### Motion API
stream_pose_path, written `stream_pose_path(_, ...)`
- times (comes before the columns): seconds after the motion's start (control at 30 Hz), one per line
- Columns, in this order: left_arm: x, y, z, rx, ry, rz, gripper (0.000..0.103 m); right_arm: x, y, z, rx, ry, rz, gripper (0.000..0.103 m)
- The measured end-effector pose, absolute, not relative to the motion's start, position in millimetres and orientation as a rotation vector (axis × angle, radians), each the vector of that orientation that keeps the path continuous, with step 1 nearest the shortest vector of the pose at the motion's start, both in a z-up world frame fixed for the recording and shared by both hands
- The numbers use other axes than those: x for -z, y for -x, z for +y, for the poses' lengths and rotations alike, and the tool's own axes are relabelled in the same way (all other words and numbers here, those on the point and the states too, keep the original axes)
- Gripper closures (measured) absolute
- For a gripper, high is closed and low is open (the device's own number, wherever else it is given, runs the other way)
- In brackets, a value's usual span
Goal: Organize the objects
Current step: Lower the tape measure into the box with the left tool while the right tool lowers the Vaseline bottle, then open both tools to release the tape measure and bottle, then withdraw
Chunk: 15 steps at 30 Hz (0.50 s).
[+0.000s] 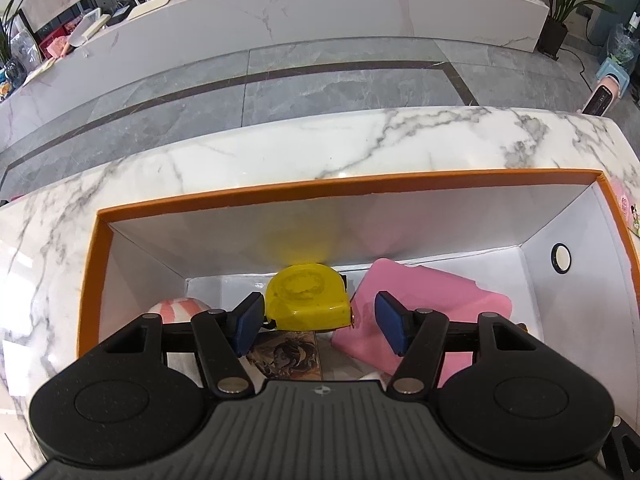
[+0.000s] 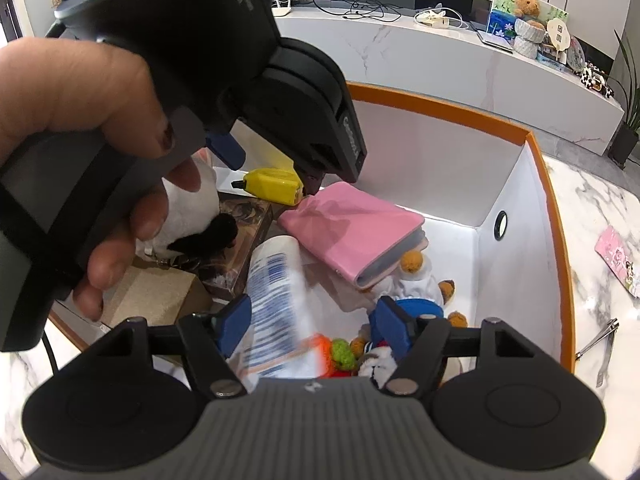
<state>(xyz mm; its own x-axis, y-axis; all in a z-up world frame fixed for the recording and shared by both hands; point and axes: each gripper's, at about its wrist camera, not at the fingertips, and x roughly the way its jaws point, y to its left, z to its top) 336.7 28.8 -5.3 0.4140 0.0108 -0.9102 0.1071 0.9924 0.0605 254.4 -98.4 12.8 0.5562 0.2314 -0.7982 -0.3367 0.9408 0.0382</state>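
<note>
Filling up nicely, the orange-rimmed box (image 2: 552, 216) already holds a yellow tape measure (image 1: 310, 298), pink wallet (image 2: 352, 226) and plush toys; nail clippers (image 2: 600, 338) wait on the marble table. Left gripper (image 1: 316, 322) gapes empty; right gripper (image 2: 308, 330) stands apart around a blurred white bottle (image 2: 280, 300). Its print is unreadable.

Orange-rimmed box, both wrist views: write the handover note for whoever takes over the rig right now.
Left gripper: open, inside the orange-rimmed box, yellow tape measure just beyond its pads, not pinched.
Right gripper: open, white tube blurred between its pads, apparently released.
In the box: tape measure, pink pouch, plush toys, printed box, tan block.
Left on the marble table: nail clippers, pink card.
Next, probably: box those two.
</note>
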Motion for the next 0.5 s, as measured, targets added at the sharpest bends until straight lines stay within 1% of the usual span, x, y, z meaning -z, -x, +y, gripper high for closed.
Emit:
stream_pose_path(0.33, -12.9, -322.5, 24.3, 0.053, -0.116, 1.096, 0.031, -23.6, -240.6, -100.3, -0.336, 0.128, 0.890, 0.025)
stream_pose_path(0.5, -29.5, -307.9, 22.8, 0.044, -0.102, 1.051, 0.031, -40.4, -227.8, -100.6, -0.346, 0.137, 0.848, 0.024)
